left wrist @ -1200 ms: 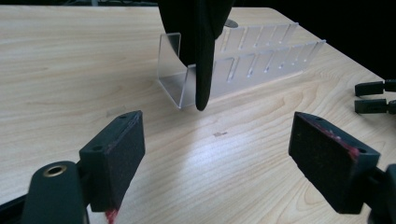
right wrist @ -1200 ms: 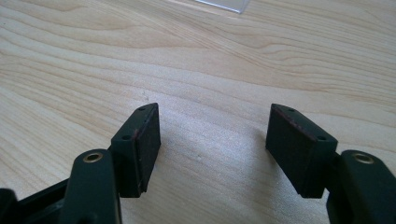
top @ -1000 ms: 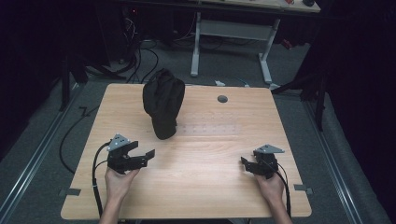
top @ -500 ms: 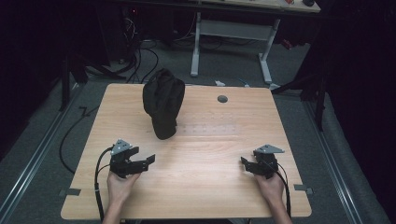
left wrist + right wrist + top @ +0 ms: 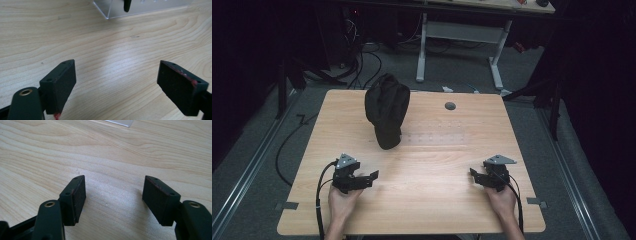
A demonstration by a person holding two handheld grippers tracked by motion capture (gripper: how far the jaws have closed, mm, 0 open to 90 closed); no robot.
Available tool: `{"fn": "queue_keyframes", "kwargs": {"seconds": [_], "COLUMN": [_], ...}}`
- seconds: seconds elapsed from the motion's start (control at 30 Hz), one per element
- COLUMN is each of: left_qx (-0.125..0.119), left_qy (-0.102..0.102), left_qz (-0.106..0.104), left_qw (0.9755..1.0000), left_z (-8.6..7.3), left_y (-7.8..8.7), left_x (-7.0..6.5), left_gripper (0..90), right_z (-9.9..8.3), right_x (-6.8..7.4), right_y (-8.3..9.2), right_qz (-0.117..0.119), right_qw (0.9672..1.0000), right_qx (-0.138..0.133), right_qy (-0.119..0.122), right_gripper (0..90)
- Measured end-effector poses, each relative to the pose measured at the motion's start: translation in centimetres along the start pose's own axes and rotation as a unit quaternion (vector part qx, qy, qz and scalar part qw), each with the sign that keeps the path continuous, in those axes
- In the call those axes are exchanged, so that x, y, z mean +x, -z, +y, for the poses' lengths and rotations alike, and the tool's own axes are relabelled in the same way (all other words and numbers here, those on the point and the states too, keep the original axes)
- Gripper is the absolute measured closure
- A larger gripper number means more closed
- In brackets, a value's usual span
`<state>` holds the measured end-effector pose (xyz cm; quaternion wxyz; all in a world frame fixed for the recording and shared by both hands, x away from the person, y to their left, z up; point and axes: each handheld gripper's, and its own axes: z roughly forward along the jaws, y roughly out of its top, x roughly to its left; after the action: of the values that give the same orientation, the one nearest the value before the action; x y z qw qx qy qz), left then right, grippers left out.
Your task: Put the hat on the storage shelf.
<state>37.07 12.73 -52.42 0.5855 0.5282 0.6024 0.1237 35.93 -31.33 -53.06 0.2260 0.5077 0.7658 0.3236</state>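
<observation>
One wooden table (image 5: 427, 170) lies under both my tools. The black cap (image 5: 386, 109), propped on a clear stand (image 5: 140, 8), sits ahead of my left gripper (image 5: 371, 176), jaws spread wide for reaching. My right gripper (image 5: 473, 175) rests empty, jaws parted, well aside.

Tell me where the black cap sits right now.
In the high view, the black cap sits on the far left part of the wooden table, perched on a clear stand, beyond the left gripper.
</observation>
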Motion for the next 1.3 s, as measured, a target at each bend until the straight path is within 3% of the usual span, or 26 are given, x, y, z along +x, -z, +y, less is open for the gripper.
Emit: {"fn": "queue_keyframes", "kwargs": {"seconds": [0.47,0.73,0.9,1.07,1.3], "left_qx": [-0.007,-0.017,-0.003,0.005,0.004], "left_qy": [-0.018,-0.019,-0.041,-0.083,-0.083], "left_qz": [0.027,0.036,0.051,0.073,0.075], "left_qw": [0.9994,0.999,0.9979,0.9939,0.9937], "left_z": [-1.2,-1.3,-1.7,-2.4,-2.4], "left_y": [-0.6,-0.8,-1.1,-1.6,-1.6], "left_x": [0.8,0.7,0.6,0.2,0.1], "left_gripper": [15.4,15.5,15.6,15.5,15.6], "right_z": [0.0,0.0,0.0,0.0,0.0], "right_x": [0.0,0.0,0.0,0.0,0.0], "right_y": [0.0,0.0,0.0,0.0,0.0], "right_qz": [0.0,0.0,0.0,0.0,0.0], "right_qw": [1.0,1.0,1.0,1.0,1.0], "right_qx": [0.0,0.0,0.0,0.0,0.0], "right_qy": [0.0,0.0,0.0,0.001,0.001], "right_gripper": [35.4,35.4,35.3,35.4,35.4]}}
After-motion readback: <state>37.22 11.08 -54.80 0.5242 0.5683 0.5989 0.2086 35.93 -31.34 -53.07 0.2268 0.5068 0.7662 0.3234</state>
